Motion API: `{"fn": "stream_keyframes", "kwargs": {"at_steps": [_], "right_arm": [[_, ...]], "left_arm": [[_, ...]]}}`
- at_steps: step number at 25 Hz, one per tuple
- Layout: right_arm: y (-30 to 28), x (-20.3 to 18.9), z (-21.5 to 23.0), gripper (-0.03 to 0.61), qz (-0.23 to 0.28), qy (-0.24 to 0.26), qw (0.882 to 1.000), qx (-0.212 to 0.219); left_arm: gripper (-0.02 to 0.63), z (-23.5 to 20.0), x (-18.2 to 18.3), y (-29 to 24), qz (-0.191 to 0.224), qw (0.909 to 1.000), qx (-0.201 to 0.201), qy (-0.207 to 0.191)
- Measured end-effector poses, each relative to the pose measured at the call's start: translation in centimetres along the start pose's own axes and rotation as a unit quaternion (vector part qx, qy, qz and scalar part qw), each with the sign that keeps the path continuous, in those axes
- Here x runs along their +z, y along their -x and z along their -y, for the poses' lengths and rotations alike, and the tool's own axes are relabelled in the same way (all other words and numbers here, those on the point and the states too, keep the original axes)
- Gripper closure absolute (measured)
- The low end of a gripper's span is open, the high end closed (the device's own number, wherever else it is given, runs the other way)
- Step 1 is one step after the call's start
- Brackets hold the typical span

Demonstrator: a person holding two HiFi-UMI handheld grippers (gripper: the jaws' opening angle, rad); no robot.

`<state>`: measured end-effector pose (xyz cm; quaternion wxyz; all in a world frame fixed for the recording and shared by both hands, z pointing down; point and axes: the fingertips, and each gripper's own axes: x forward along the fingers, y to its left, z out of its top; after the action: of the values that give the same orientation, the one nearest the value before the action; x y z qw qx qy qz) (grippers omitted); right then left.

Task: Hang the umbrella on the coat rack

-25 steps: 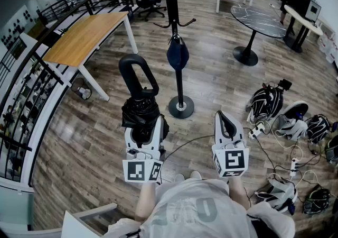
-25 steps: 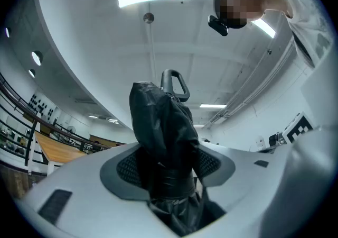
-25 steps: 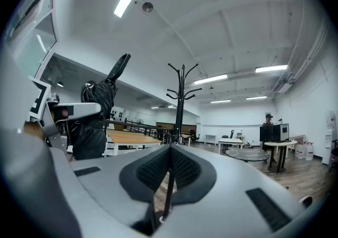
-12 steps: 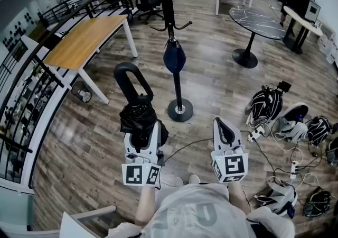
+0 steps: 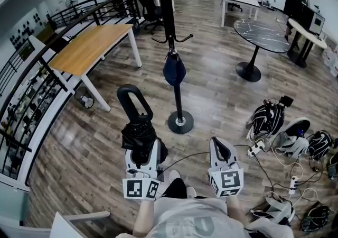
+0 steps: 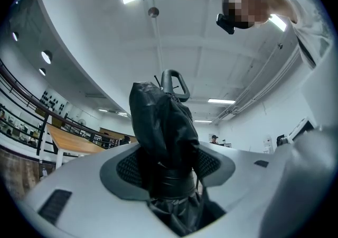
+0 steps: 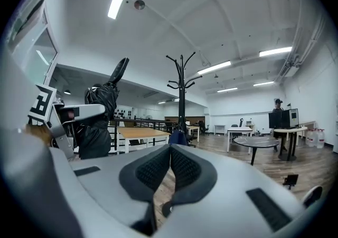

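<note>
Left gripper (image 5: 141, 144) pinched the umbrella (image 5: 138, 130), handle up; right gripper (image 5: 221, 146) had jaws pressed together; rack (image 5: 177, 86) stood ahead.

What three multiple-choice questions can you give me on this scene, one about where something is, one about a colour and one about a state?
1. Where does the coat rack stand in the head view?
A) at the far left edge
B) on the floor, straight ahead of the grippers
C) at the far right edge

2. What colour is the umbrella?
A) red
B) black
C) yellow

3. How is the right gripper?
A) shut, holding nothing
B) clamped on the umbrella
C) open around the rack's pole

Answers:
1 B: its round base sits on the floor in front of both grippers.
2 B: the folded cloth and loop handle in the left gripper are black.
3 A: the right gripper view shows its pads together with nothing between them.
</note>
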<state>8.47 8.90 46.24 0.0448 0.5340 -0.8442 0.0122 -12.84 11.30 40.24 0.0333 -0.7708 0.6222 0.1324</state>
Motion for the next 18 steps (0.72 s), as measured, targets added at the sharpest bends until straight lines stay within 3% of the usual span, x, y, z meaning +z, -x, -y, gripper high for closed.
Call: {"fn": "stream_keyframes", "kwargs": {"at_steps": [9, 18], "right_arm": [[-3.5, -0.1, 1.4, 0.548, 0.001, -0.008, 1.000, -0.004], [-11.3, 2.2, 4.5, 0.548, 0.003, 0.017, 0.999, -0.028]], "left_arm": [[0.348, -0.8, -0.2, -4.0, 0.015, 0.9999, -0.007, 0.000], [0.348, -4.3, -1.4, -12.4, 0.022, 0.9995, -0.018, 0.014]]}}
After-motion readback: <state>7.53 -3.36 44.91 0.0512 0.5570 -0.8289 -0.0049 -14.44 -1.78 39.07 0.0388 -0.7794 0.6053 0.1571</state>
